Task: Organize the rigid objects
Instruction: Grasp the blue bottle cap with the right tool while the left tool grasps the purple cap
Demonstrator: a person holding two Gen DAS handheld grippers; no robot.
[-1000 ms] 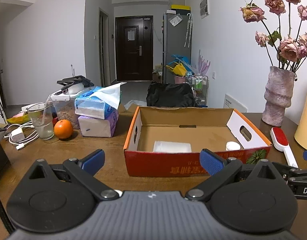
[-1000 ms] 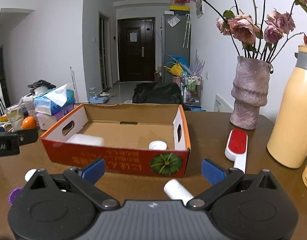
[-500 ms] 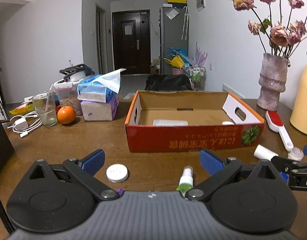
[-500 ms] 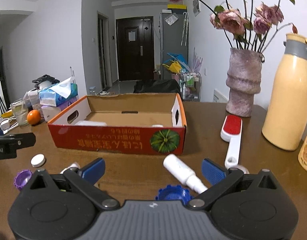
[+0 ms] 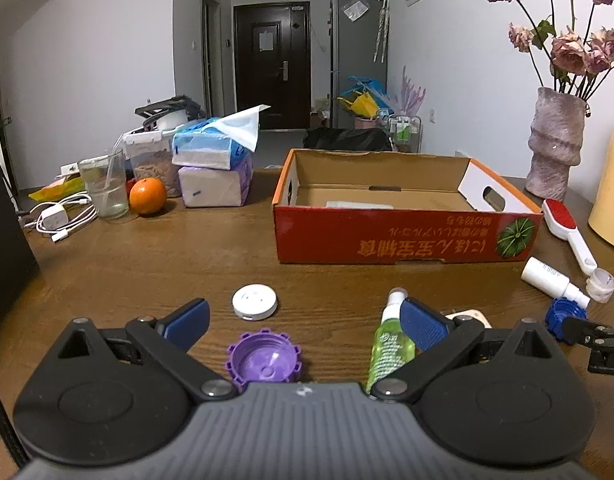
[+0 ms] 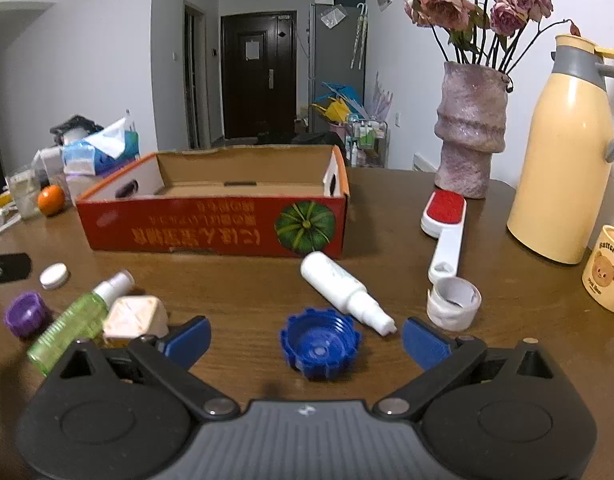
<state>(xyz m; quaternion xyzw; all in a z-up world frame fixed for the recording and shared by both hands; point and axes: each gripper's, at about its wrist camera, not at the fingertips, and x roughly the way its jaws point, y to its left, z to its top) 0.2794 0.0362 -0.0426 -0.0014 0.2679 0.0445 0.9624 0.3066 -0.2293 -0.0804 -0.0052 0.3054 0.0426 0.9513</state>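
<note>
A red cardboard box (image 5: 407,236) (image 6: 211,232) stands open on the brown table, a flat white item inside. In front of it lie a purple cap (image 5: 264,362) (image 6: 25,314), a white round lid (image 5: 254,302) (image 6: 54,275), a green spray bottle (image 5: 389,344) (image 6: 73,322), a blue cap (image 6: 319,343) (image 5: 565,316), a white bottle (image 6: 343,290) (image 5: 553,282) and a pale faceted item (image 6: 133,318). My left gripper (image 5: 303,322) is open over the purple cap. My right gripper (image 6: 305,338) is open around the blue cap.
A red and white lint brush (image 6: 445,228) and a tape ring (image 6: 453,303) lie right of the box. A vase (image 6: 471,132), a yellow thermos (image 6: 563,152) and a bear mug (image 6: 607,268) stand at the right. Tissue packs (image 5: 215,164), an orange (image 5: 147,196) and a glass (image 5: 105,188) sit at the left.
Both grippers have pulled back from the box and tilted down, so the small items on the table in front of it have come into view. Both stay open.
</note>
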